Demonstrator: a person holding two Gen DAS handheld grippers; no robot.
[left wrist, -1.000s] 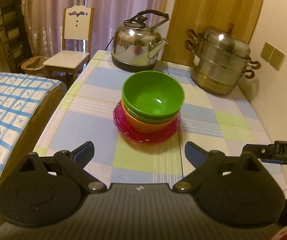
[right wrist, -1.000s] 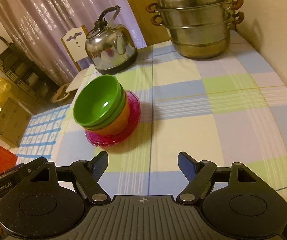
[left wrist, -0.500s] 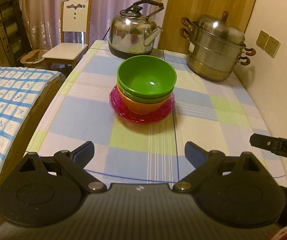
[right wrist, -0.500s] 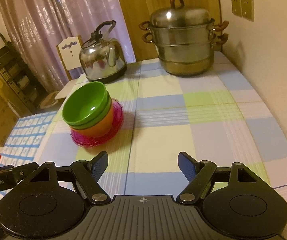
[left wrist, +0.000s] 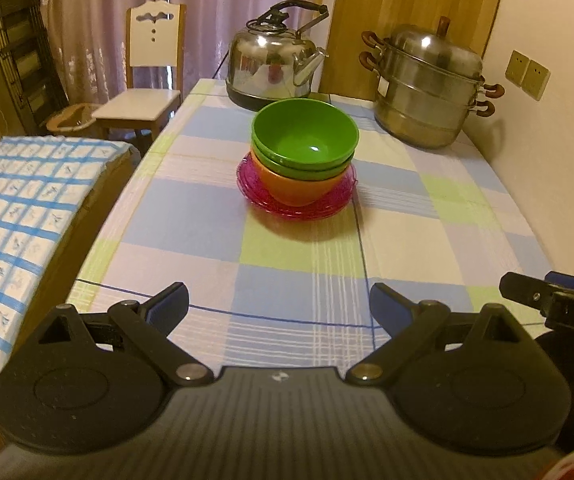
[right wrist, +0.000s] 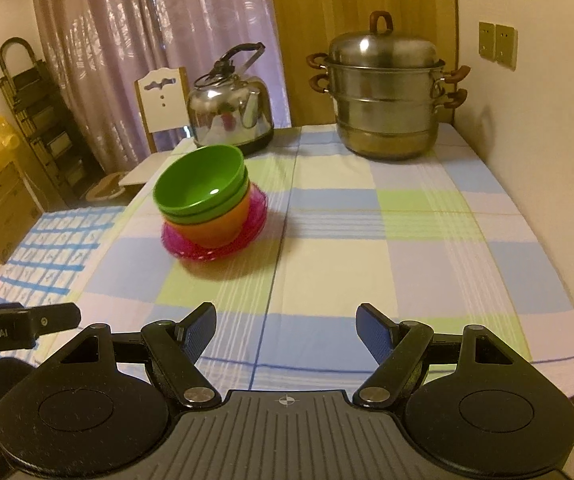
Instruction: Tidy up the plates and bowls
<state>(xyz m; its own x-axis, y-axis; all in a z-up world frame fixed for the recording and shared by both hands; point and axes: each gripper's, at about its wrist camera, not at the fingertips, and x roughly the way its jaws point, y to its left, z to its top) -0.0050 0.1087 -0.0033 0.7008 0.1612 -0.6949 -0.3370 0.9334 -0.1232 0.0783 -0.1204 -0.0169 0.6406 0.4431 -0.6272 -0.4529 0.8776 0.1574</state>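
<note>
Two green bowls [left wrist: 305, 140] are nested in an orange bowl [left wrist: 295, 190] that sits on a pink plate [left wrist: 259, 196], in the middle of the checked table. The stack also shows in the right wrist view: green bowls [right wrist: 199, 184], orange bowl [right wrist: 215, 226], pink plate [right wrist: 255, 220]. My left gripper [left wrist: 279, 306] is open and empty above the table's near edge, well short of the stack. My right gripper [right wrist: 285, 328] is open and empty near the front edge, to the right of the stack.
A steel kettle [left wrist: 275, 60] and a stacked steamer pot [left wrist: 427, 88] stand at the table's far end. A wall [right wrist: 547, 128] runs along the right. A chair [left wrist: 143, 80] and a blue-checked covered box [left wrist: 19, 208] stand to the left.
Both grippers have pulled back and risen away from the bowl stack, toward the table's near edge. Their jaws stay open. The stack has not moved.
</note>
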